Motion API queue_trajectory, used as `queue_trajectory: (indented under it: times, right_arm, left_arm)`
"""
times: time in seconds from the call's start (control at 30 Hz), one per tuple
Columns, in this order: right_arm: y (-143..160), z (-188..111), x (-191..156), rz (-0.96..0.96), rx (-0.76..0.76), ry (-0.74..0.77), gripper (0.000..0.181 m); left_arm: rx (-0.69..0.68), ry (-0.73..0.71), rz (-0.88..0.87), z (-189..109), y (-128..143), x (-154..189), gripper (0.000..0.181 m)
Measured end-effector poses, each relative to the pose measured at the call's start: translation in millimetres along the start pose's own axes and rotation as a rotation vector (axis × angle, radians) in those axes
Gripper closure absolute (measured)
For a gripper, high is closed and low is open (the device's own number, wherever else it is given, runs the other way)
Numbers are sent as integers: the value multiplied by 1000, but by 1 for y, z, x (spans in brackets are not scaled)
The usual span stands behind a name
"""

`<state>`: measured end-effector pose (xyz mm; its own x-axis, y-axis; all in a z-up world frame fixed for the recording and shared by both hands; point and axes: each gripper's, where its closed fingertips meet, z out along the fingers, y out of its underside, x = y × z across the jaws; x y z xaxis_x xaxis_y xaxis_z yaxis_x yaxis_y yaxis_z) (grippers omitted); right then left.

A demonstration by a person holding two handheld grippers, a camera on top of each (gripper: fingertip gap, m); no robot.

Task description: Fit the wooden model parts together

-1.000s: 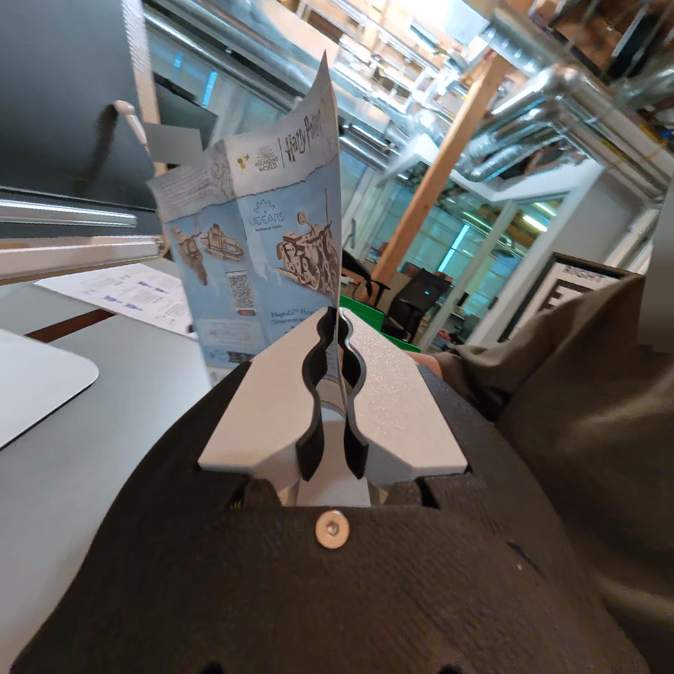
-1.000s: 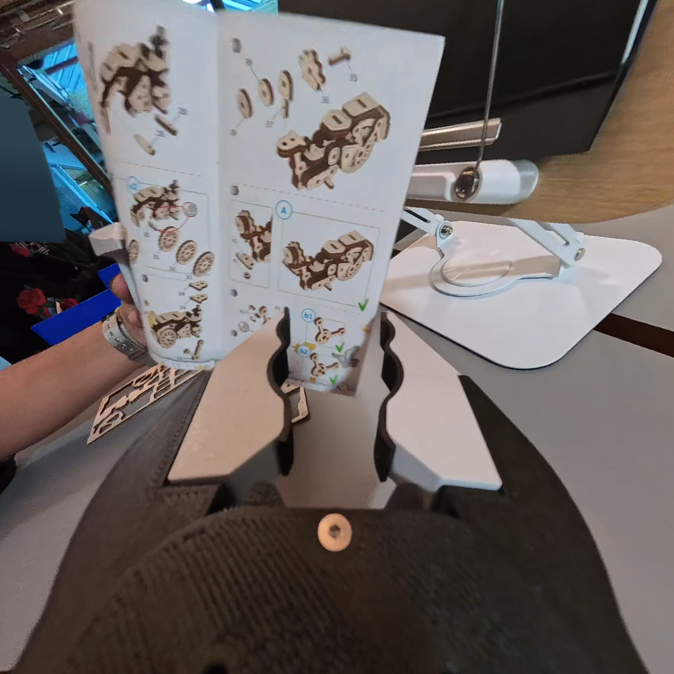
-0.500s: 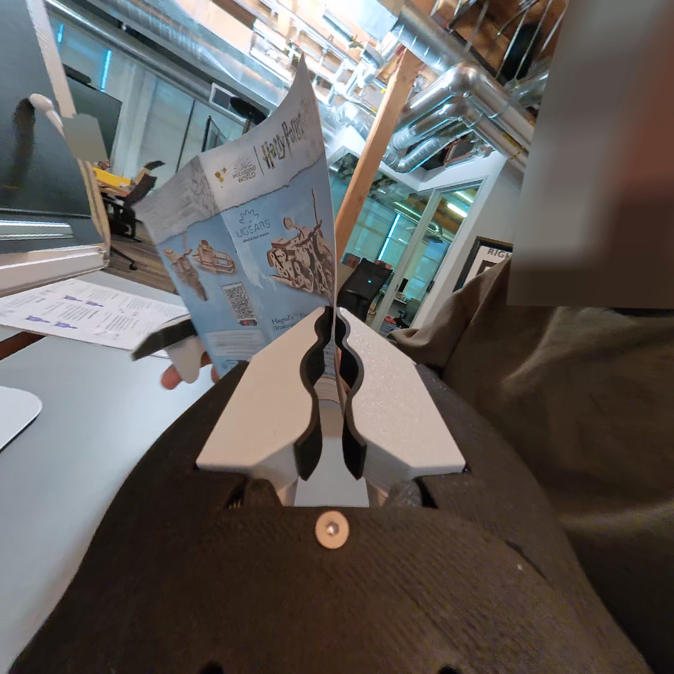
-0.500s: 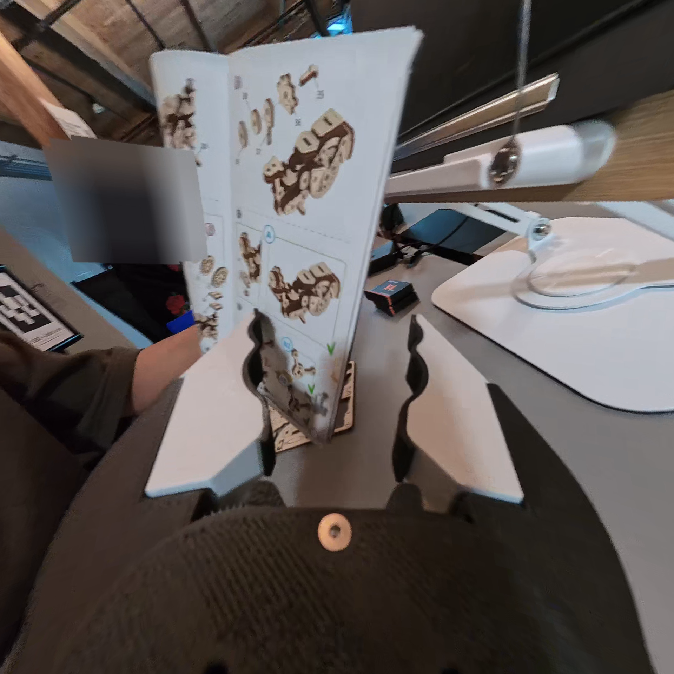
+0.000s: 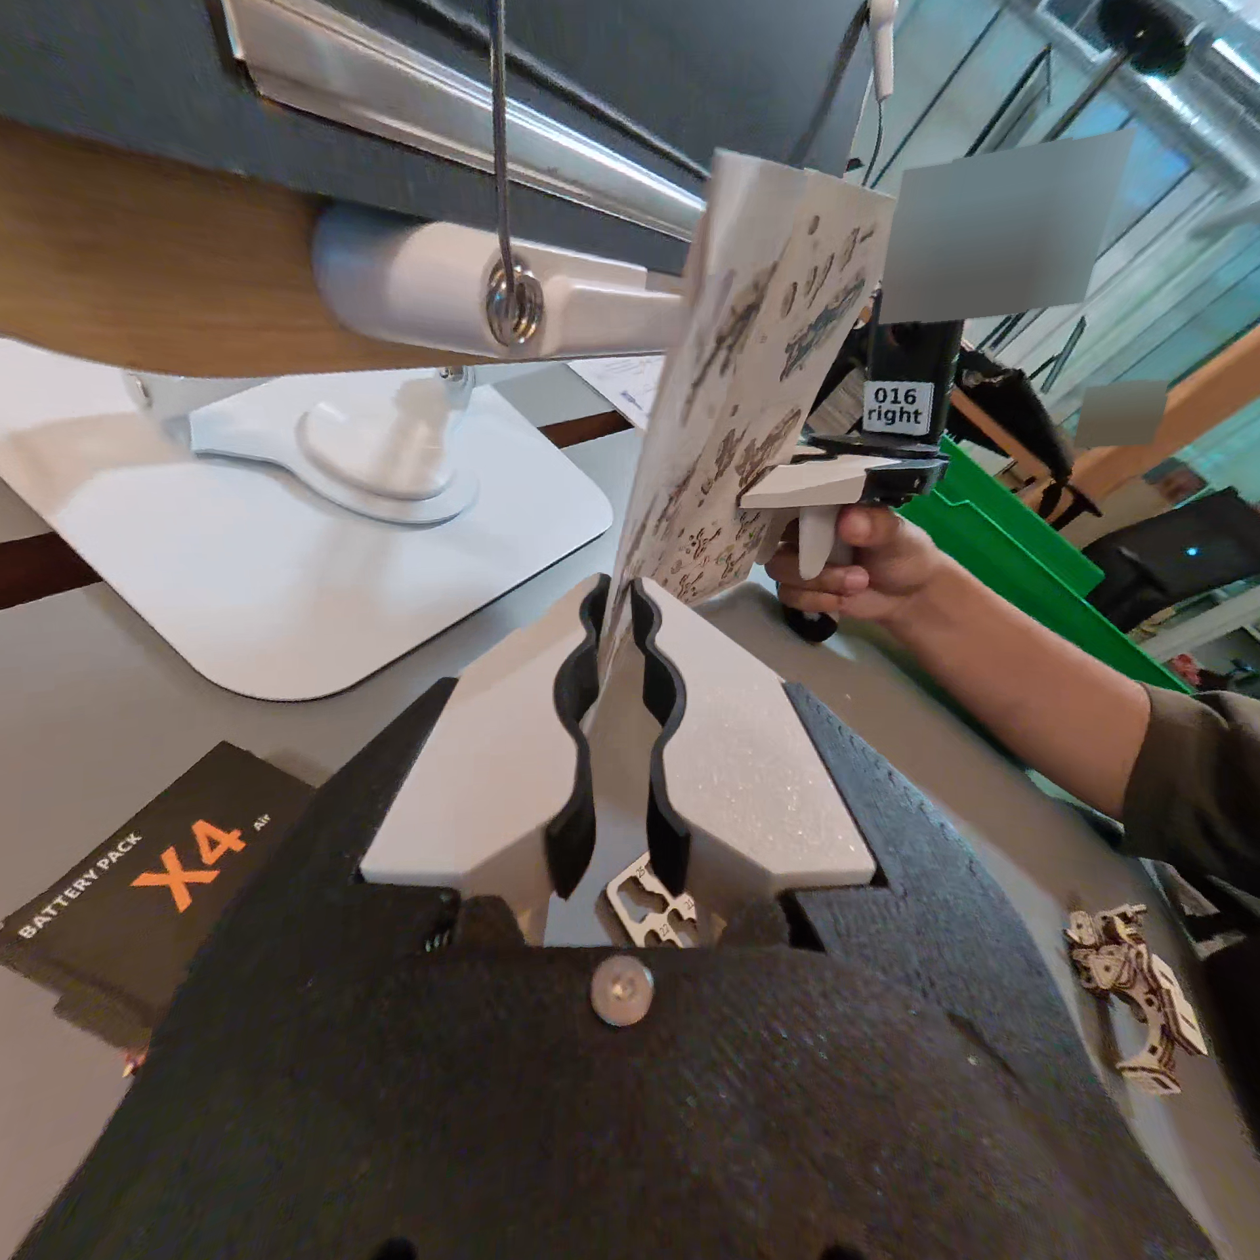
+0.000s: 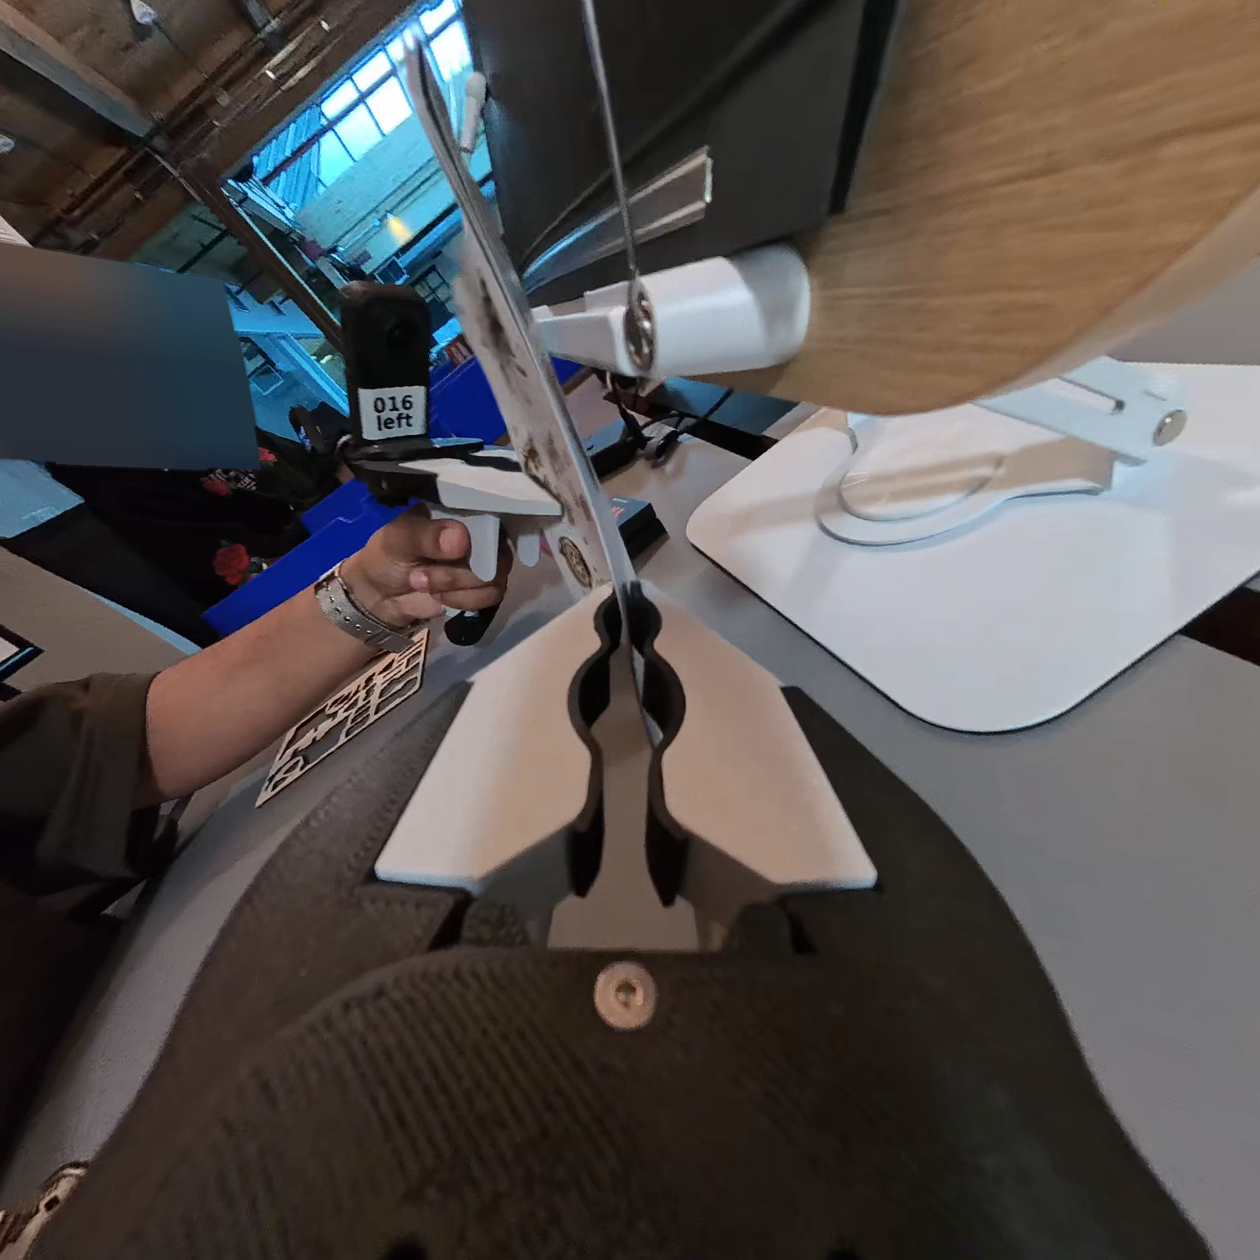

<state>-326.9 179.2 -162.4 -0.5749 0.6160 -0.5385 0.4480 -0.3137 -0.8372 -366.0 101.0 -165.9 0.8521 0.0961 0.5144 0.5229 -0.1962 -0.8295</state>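
The left gripper has its jaws drawn nearly together, pinching the lower edge of the instruction booklet between the black wavy pads at the tips. The right gripper is likewise closed on the booklet, its tips clamping the sheets edge-on, so that the pages rise as a thin slanting line in the right wrist view. Each gripper also shows in the other's view, held by a hand on its grip, the white fingers meeting the booklet from the side. The booklet stands upright above the grey table, held off it between the two grippers.

Of the wooden model parts, a laser-cut wooden sheet lies flat on the table under the left forearm, and a partly built wooden assembly lies on the table to the right of the left gripper's body. A further cut sheet shows through the gap behind the left jaws. Beside these lie a black box and a white monitor stand base.
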Motion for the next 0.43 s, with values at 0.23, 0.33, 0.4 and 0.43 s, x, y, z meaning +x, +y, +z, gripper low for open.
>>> queue_trajectory:
  times: [0.23,0.33,0.4,0.43]
  right_arm:
    - [15,-7,12,-34,-103,118,145]
    - [14,-14,17,-101,-96,193,143]
    - [13,-18,21,-142,-95,238,148]
    - [13,-18,22,-152,-99,241,151]
  left_arm:
    - [37,23,10,4,-5,1,170]
    - [31,20,14,8,-3,1,168]
    - [24,24,11,10,-1,2,164]
    - [15,23,12,11,0,2,163]
